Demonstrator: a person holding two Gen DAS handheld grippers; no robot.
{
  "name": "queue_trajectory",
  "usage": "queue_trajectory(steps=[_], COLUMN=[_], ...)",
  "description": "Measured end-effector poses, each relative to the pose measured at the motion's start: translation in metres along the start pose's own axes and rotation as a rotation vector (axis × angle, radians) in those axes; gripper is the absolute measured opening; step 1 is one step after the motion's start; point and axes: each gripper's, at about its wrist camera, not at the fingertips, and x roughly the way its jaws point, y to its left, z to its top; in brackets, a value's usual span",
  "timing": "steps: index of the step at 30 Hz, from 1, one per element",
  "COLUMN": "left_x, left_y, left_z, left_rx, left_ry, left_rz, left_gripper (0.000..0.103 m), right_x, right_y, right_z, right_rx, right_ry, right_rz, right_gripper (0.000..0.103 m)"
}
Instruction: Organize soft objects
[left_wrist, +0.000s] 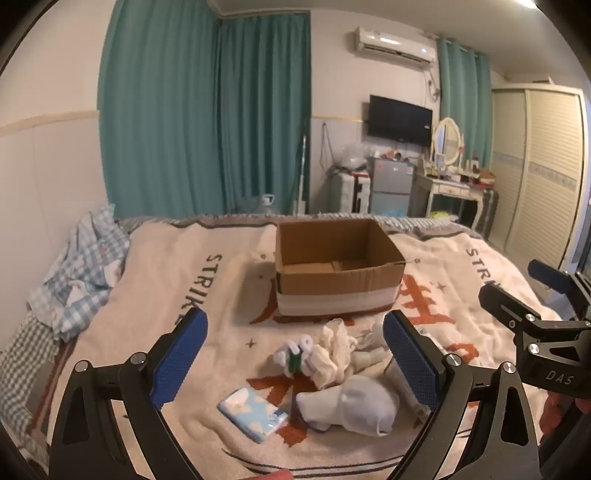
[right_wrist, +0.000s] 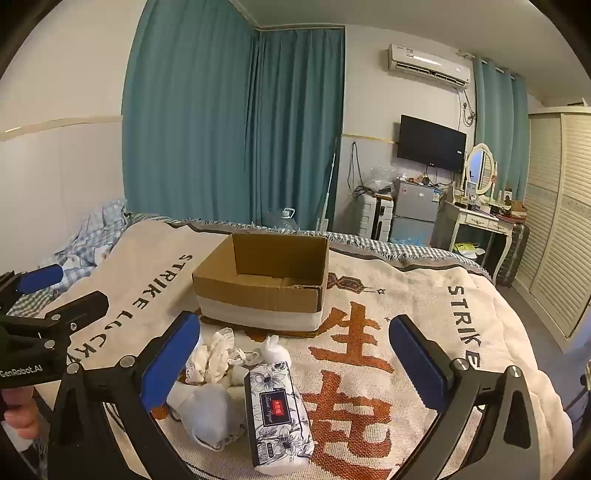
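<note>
Left wrist view shows my left tool (left_wrist: 295, 354) wide open with nothing between its blue pads, hanging above the soft things on the bed (left_wrist: 155, 280). Under it I see a small blue packet (left_wrist: 253, 414) with clouds on it, a grey sock (left_wrist: 351, 404), a crumpled white cloth (left_wrist: 334, 347) and a small white and green toy (left_wrist: 295, 354). They lie close together, and some of them touch. The box (left_wrist: 338, 266) stands just behind them, open on top, and as far as I can see it is empty.

In the right wrist view my right tool (right_wrist: 295, 354) is also wide open and holds nothing. Below it lies a tissue pack (right_wrist: 279, 413) with a flower print, just beside the sock (right_wrist: 210, 413), and the cloth (right_wrist: 214, 354) is behind them, near the box (right_wrist: 258, 284).

I judge that the task is at its very start: nothing is in the box yet, and I am choosing the first thing to take. For the next move, I think the right tool should come down over the tissue pack with one pad on each long side, then close gently. The left tool could take the packet or the sock, but the sock is limp, so it needs a grip in the thick middle.
</note>
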Motion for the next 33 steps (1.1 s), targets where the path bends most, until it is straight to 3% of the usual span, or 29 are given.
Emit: queue_trajectory(steps=[33], left_x=[-0.0021], left_y=[0.0032], left_z=[-0.0007], left_rx=[-0.004], left_ry=[-0.005], left_rz=[-0.001], left_gripper=[0.098], right_x=[0.0000], right_y=[0.0018], right_z=[-0.0013], right_rx=[-0.003], right_ry=[0.012], right_rz=[-0.002], right_gripper=[0.103])
